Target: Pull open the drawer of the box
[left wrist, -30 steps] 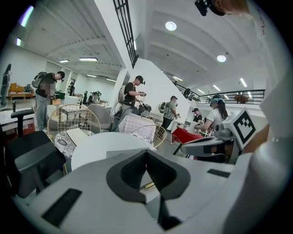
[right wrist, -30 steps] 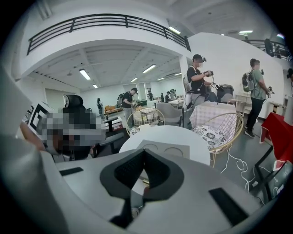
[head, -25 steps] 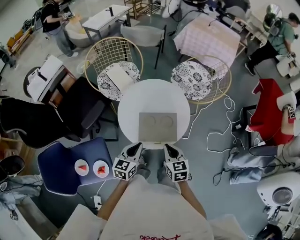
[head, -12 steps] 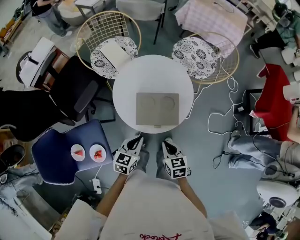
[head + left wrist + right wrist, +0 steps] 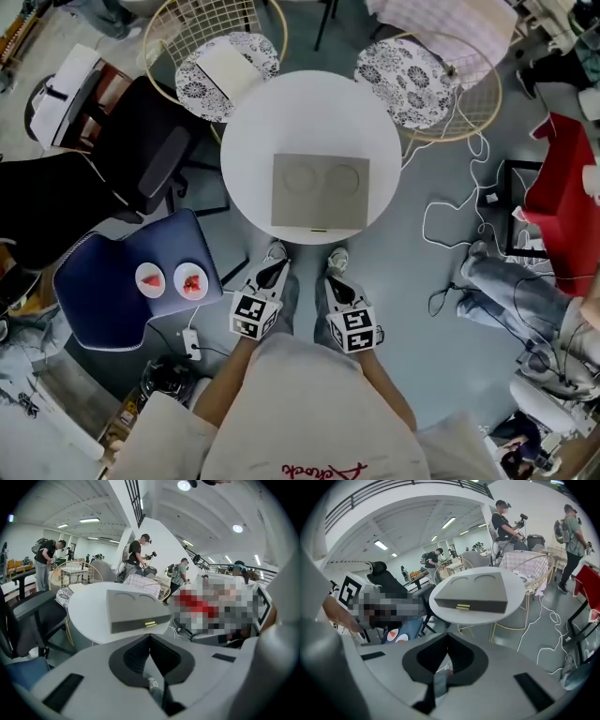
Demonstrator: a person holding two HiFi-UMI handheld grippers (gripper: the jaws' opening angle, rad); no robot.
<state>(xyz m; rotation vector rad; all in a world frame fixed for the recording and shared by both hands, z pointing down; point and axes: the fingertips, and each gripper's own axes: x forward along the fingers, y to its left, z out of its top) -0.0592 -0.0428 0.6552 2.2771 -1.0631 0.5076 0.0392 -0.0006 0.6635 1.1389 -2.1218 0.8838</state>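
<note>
Out of sight, off the edge
In the head view the box (image 5: 320, 191) shows little but its top. The left chair (image 5: 192, 82) and right chair (image 5: 412, 70) run off the top edge. Food on the plates (image 5: 141, 273) is too small to name.

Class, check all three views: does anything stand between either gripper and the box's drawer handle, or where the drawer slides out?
Nothing visible does. The drawer handle on the box faces the left gripper and right gripper across open air. The strip of table in front of it is bare.
</note>
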